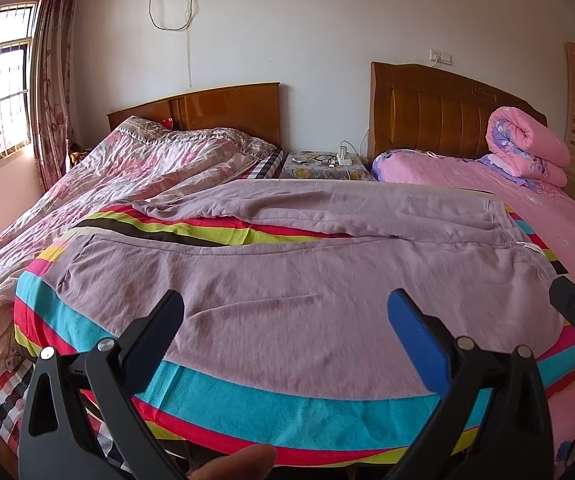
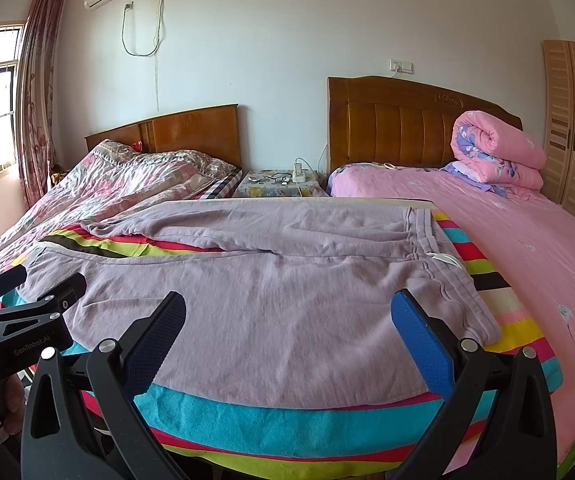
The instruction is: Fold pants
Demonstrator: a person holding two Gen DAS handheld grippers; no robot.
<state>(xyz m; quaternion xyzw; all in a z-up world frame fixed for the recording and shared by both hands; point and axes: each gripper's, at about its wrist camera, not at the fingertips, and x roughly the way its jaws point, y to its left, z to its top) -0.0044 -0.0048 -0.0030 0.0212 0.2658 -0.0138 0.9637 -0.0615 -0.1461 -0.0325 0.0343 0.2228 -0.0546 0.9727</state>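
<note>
Item: pants, mauve knit, spread flat on the striped blanket, waistband toward the blanket's right edge, legs running left, the far leg rumpled at its end. You should find them soft, light and limp, prone to sag and drag on the blanket; take hold at waistband and cuff. Your left gripper and right gripper both gape wide, holding nothing, poised over the blanket's near edge.
</note>
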